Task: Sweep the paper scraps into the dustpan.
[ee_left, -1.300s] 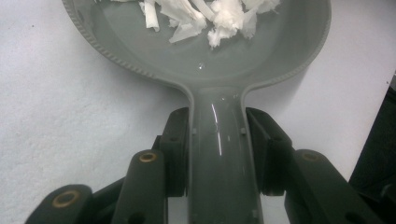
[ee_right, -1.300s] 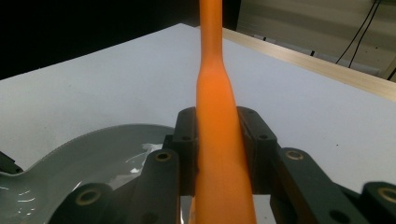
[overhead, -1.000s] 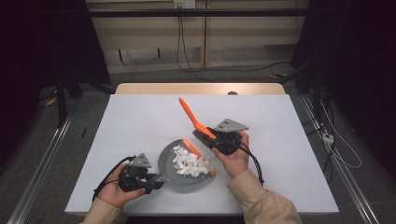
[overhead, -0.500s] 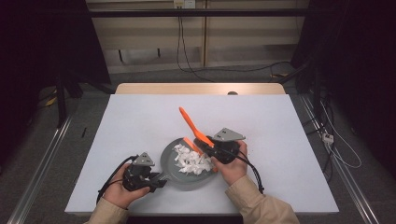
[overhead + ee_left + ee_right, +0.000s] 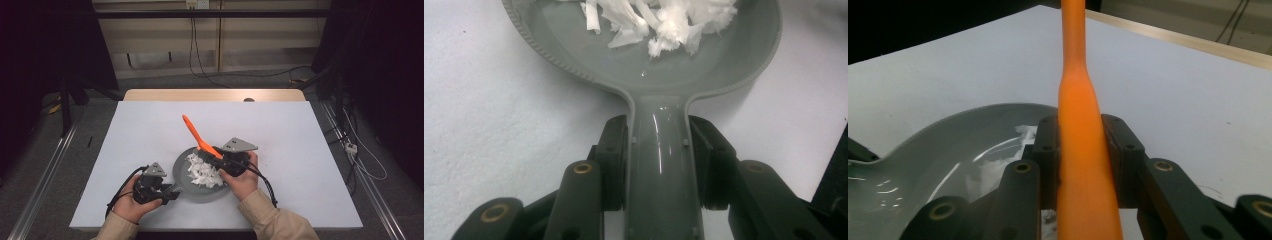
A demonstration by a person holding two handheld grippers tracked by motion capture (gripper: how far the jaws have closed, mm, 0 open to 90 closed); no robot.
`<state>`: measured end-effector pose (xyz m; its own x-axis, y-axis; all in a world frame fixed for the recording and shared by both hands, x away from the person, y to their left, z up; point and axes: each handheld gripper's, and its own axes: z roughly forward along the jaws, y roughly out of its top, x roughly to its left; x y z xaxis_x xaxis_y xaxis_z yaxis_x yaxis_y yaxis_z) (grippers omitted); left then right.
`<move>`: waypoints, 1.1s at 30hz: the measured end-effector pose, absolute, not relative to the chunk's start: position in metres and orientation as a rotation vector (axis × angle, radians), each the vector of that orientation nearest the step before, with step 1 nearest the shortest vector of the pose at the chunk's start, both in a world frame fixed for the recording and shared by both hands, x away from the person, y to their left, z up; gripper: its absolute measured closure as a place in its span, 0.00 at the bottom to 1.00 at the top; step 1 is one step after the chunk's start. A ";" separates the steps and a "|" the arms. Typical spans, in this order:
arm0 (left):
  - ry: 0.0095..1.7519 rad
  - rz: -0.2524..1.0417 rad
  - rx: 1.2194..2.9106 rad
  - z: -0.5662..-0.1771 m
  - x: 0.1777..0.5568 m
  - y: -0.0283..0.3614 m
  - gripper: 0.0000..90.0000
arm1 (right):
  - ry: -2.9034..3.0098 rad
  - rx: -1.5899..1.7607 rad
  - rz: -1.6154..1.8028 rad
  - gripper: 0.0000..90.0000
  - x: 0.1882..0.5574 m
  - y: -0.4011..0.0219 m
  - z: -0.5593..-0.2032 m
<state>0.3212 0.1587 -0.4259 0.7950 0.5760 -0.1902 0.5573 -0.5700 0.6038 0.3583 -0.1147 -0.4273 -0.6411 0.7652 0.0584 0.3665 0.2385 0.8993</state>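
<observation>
A grey pan [image 5: 181,176] with a short handle [image 5: 659,165] rests on the white table and holds white shreds [image 5: 202,170]. My left gripper [image 5: 167,192] is shut on that handle, a pad pressing on each side of it in the left gripper view. At the pan's far right rim, my right gripper [image 5: 216,154] is shut on an orange utensil [image 5: 195,132]. The utensil's long handle [image 5: 1078,140] slants up and away to the left. Its lower end is hidden behind the gripper, over the shreds [image 5: 993,170].
The white table [image 5: 300,130] has open surface all around the pan. A cable [image 5: 265,185] trails from the right gripper toward the front edge. A wooden strip [image 5: 215,95] runs along the far edge, with dark floor and cables beyond.
My right gripper has come down and toward the pan with the orange utensil, whose handle now stands lower. The left gripper and the pan have stayed put.
</observation>
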 end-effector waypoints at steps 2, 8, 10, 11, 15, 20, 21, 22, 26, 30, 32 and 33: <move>0.834 0.037 2.308 -0.426 0.321 0.158 0.69 | 2.128 1.021 1.397 0.79 0.358 -0.111 -0.426; 0.837 0.038 2.297 -0.427 0.322 0.157 0.69 | 2.134 0.994 1.421 0.79 0.358 -0.105 -0.422; 0.834 0.037 2.298 -0.427 0.322 0.157 0.69 | 2.142 0.992 1.422 0.79 0.358 -0.105 -0.423; 0.835 0.036 2.298 -0.427 0.322 0.157 0.69 | 2.146 0.991 1.424 0.79 0.358 -0.104 -0.423; 0.832 0.037 2.299 -0.427 0.322 0.157 0.69 | 2.169 0.979 1.440 0.79 0.357 -0.102 -0.422; 0.830 0.038 2.297 -0.427 0.322 0.158 0.69 | 2.144 0.985 1.446 0.79 0.359 -0.107 -0.417; 0.830 0.037 2.298 -0.427 0.322 0.158 0.69 | 2.142 0.992 1.453 0.79 0.359 -0.109 -0.416; 0.830 0.037 2.299 -0.427 0.322 0.158 0.69 | 2.131 0.998 1.454 0.79 0.360 -0.112 -0.415; 0.829 0.034 2.299 -0.427 0.323 0.159 0.69 | 2.108 1.018 1.453 0.79 0.363 -0.120 -0.413; 0.826 0.037 2.300 -0.427 0.323 0.159 0.69 | 2.103 1.034 1.444 0.79 0.365 -0.125 -0.413; 0.826 0.038 2.301 -0.427 0.323 0.159 0.69 | 2.095 1.039 1.445 0.79 0.365 -0.127 -0.413; 0.825 0.037 2.302 -0.427 0.323 0.159 0.69 | 2.093 1.037 1.445 0.79 0.366 -0.127 -0.412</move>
